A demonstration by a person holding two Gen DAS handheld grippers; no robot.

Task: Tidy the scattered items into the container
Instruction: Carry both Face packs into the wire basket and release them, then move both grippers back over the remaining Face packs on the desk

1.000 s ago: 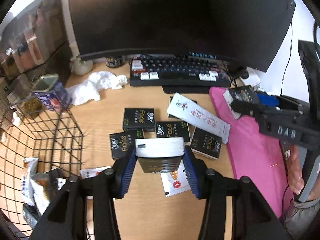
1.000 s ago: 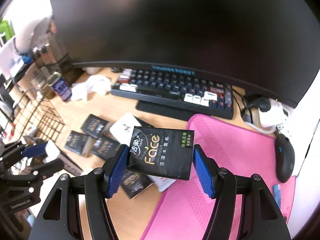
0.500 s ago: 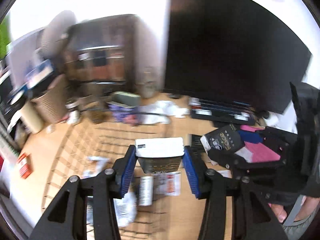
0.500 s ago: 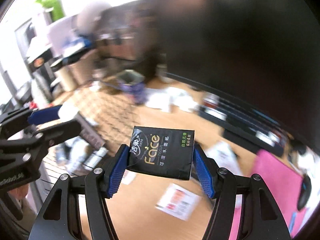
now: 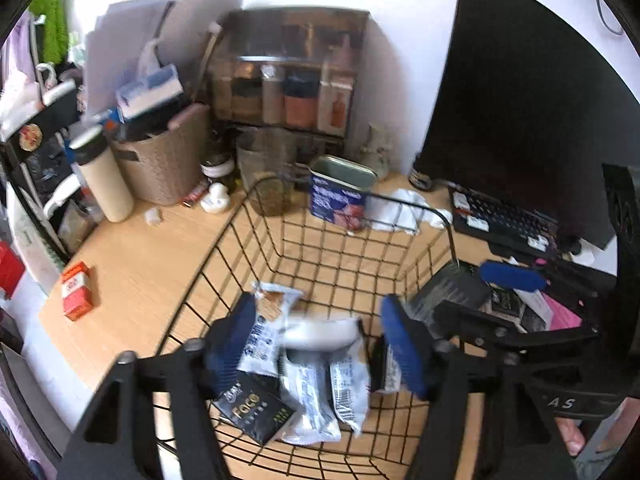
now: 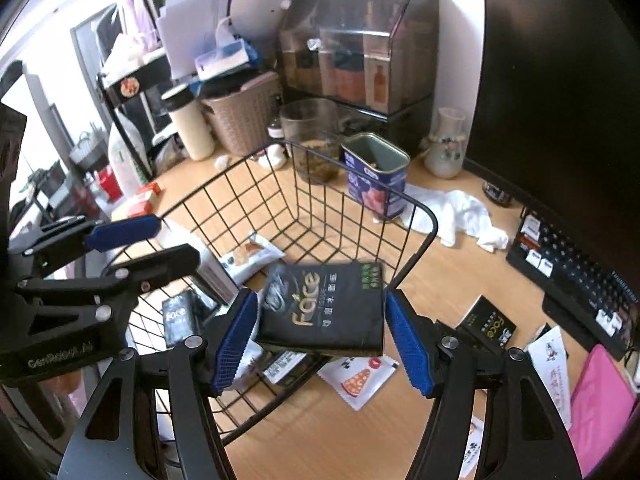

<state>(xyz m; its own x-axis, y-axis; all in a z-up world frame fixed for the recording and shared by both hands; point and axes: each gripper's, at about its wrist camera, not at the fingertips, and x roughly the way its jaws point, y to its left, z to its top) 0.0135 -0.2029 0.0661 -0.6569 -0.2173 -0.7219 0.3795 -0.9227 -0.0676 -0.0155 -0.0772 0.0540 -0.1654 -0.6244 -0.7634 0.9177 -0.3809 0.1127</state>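
Both my grippers have swung from the desk clutter over the black wire basket [image 5: 436, 216]. Left gripper [image 5: 320, 344] has just spread, its white-edged pack [image 5: 320, 330] dropping in. Right gripper [image 6: 320, 332] pinches the black tissue packet [image 6: 324, 308] at the rim; next, open it.

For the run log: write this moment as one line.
left tool: jaws just opened, white-topped pack loose between them, over wire basket | right tool: Face tissue pack between pads over basket rim, grip unclear

Wire basket [image 5: 400, 200] open above; tin [image 5: 340, 196] and jar [image 5: 272, 184] crowd its far rim.
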